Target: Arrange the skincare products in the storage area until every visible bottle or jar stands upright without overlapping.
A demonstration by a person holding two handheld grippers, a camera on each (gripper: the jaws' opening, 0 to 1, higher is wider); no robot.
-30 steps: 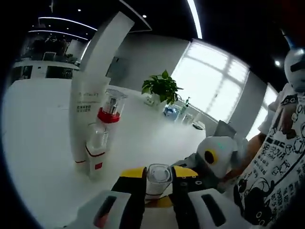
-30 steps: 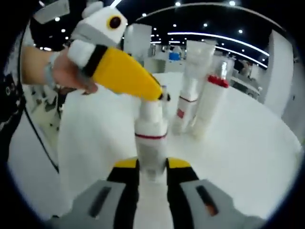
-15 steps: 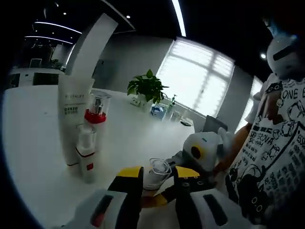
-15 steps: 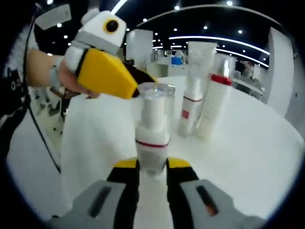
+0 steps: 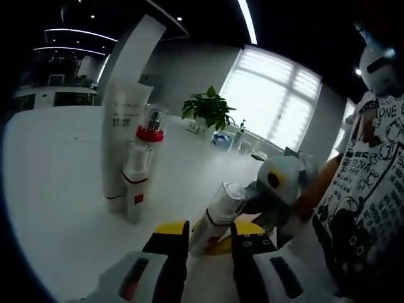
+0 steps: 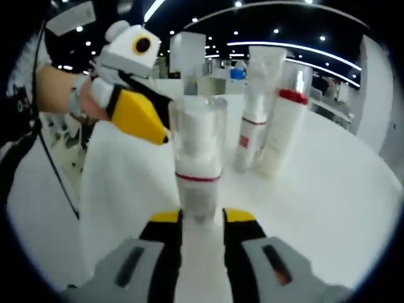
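Observation:
My right gripper (image 6: 201, 222) is shut on the base of a white pump bottle (image 6: 198, 165) with a red band and a clear cap, held above the white table (image 6: 328, 208). In the left gripper view this bottle (image 5: 218, 213) leans to the right, with the right gripper (image 5: 281, 183) behind it. My left gripper (image 5: 208, 237) is open with nothing between its jaws. Its yellow jaws hang just left of the cap, apart from it, in the right gripper view (image 6: 136, 113). A tall white tube (image 5: 121, 142), a red-collared bottle (image 5: 149, 136) and a small red-banded bottle (image 5: 135, 189) stand upright together.
The same upright group shows at the back right: tube (image 6: 264, 69), small bottle (image 6: 247, 136), red-collared bottle (image 6: 282, 129). A potted plant (image 5: 208, 110) and small items (image 5: 237, 142) sit at the table's far end. A person in a printed shirt (image 5: 363, 208) stands close on the right.
The clear cap that my left gripper held now sits on the pump bottle. The left gripper has let go of it and drawn back to the bottle's side.

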